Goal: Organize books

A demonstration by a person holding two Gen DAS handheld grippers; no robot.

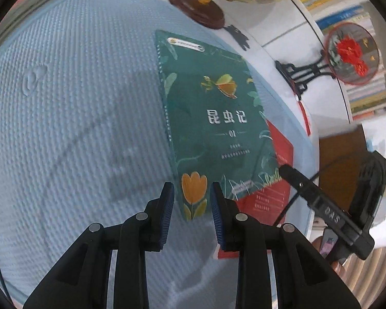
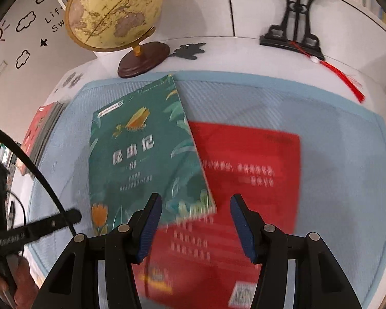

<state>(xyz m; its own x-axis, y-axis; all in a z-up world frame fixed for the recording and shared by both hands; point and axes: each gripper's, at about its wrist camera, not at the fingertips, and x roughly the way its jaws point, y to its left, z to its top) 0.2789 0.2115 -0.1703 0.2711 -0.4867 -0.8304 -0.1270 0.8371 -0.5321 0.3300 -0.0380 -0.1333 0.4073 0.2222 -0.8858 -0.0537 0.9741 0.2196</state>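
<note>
Two books lie on a blue mat (image 2: 321, 128) — a green book (image 2: 146, 149) resting partly on top of a red book (image 2: 247, 170), so that the green cover hides the red one's edge toward 9 o'clock in the right wrist view. In the left wrist view the green book (image 1: 211, 118) runs from the centre toward 12 o'clock, and only a strip of the red book (image 1: 275, 185) shows at about 4 o'clock.

The left gripper (image 1: 193, 203) hovers with its jaws partly apart, straddling the near corner of the green book; the pads do not appear to press on it, so it holds nothing. The right gripper (image 2: 195, 221) stands with its jaws well apart above the seam where the two covers overlap, also empty.

The step in hand is judged to be taking up the top book first. To do it well, the jaws should close on the free near edge of the green cover only — catching the red one beneath would drag both. A low, flat approach seems safest, since the cover looks thin and slick.

Count: two loose books on the mat; one further stack of books (image 2: 38, 134) at 9 o'clock in the right view; one globe (image 2: 113, 13) at 11 o'clock; one black stand (image 2: 293, 25) at 1 o'clock; two grippers.
</note>
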